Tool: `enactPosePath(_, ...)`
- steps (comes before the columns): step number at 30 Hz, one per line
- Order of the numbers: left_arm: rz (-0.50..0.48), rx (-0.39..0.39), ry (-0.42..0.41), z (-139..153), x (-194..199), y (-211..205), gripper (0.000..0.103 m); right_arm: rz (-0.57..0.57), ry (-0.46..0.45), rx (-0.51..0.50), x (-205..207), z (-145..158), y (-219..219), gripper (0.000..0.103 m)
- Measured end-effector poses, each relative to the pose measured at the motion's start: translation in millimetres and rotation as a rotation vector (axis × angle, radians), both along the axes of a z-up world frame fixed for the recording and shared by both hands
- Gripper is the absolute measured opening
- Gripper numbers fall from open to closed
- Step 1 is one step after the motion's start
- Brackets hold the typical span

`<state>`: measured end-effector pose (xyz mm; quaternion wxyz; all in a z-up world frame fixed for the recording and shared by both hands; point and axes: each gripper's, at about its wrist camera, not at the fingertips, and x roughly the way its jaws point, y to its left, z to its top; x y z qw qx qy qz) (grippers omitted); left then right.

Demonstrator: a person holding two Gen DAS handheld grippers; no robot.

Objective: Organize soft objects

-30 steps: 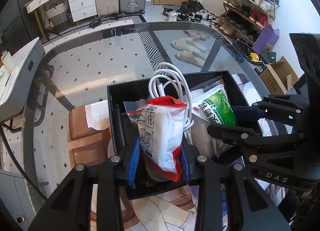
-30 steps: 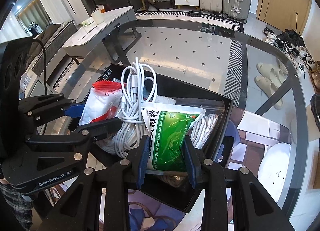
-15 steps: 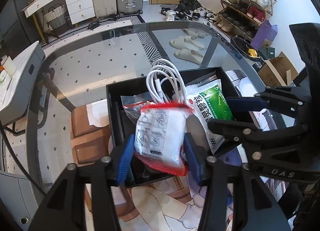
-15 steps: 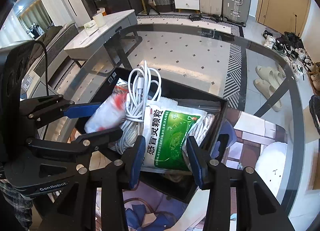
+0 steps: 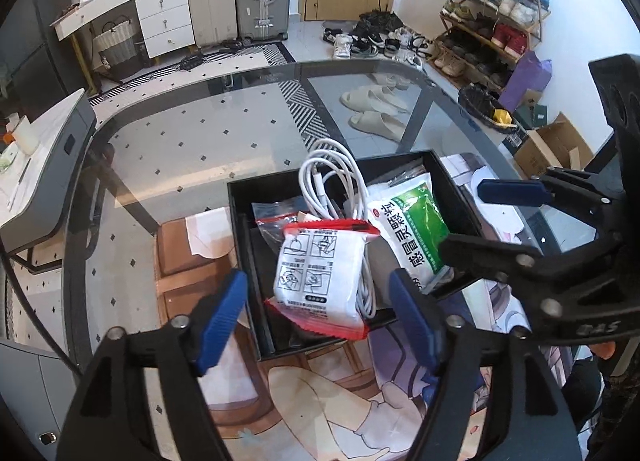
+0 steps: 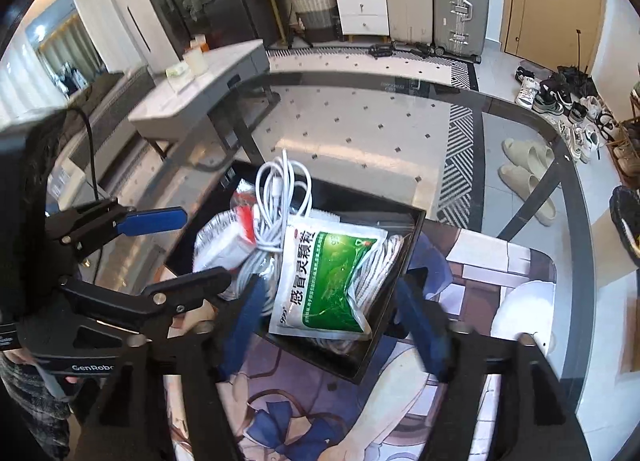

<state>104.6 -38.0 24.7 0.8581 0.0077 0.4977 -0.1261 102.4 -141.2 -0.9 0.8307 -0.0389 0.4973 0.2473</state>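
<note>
In the black box [image 5: 240, 197] on the bench, the red-edged white pack [image 5: 320, 281] sits free between the opening left gripper [image 5: 316, 313]; the right gripper [image 6: 332, 321] is opening too, probably clear of the green pouch [image 6: 328, 281].

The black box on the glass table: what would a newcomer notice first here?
The black box is crowded: a red-edged white packet lies at its near side, a green-and-white sachet beside it, and a white cable coil stands up between them. The left hand-held gripper and right hand-held gripper hover over them, jaws opening, pads clear of both packs.
</note>
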Motion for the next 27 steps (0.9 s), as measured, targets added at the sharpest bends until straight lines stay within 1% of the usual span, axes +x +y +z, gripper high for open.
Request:
enactPosePath(2,-0.005,-0.017,0.002,3.3,-2.2,1.4,0.075,-0.006,-0.014,0.013,-1.5,4.2,-2.3,0.090)
enactPosePath(4,-0.003,-0.002,-0.013,7.3,-4.6,1.1,0.076,-0.007,-0.022,0.018,-3.9,8.2,-2.2,0.091)
enactPosePath(5,-0.002,0.000,-0.019,9.0,-5.9,1.6,0.077,-0.008,-0.027,0.020,-5.4,10.3,-2.3,0.094)
enactPosePath(6,0.002,0.001,-0.024,10.3,-7.6,2.1,0.083,-0.009,-0.031,0.027,-6.7,13.1,-3.6,0.098)
enactPosePath(7,0.014,0.006,-0.036,12.4,-9.3,4.4,0.088,-0.008,-0.033,0.035,-7.8,14.9,-5.1,0.100)
enactPosePath(8,0.021,0.004,-0.045,13.6,-10.4,7.4,0.099,-0.009,-0.033,0.050,-9.0,17.1,-7.3,0.103)
enactPosePath(9,0.026,-0.004,-0.053,14.8,-11.8,11.2,0.103,-0.011,-0.032,0.061,-10.1,19.2,-8.7,0.102)
enactPosePath(10,0.021,-0.026,-0.053,16.1,-13.4,14.2,0.103,-0.015,-0.037,0.058,-10.5,20.8,-8.5,0.102)
enactPosePath(12,0.026,-0.038,-0.057,17.7,-16.1,17.4,0.103,-0.017,-0.044,0.056,-12.8,22.8,-8.2,0.103)
enactPosePath(15,0.032,-0.029,-0.071,19.9,-20.8,18.9,0.103,-0.025,-0.046,0.054,-16.4,24.1,-8.8,0.103)
enactPosePath(27,0.056,-0.005,-0.081,18.3,-41.1,25.1,0.103,-0.043,-0.056,0.035,-30.3,24.6,-16.9,0.103)
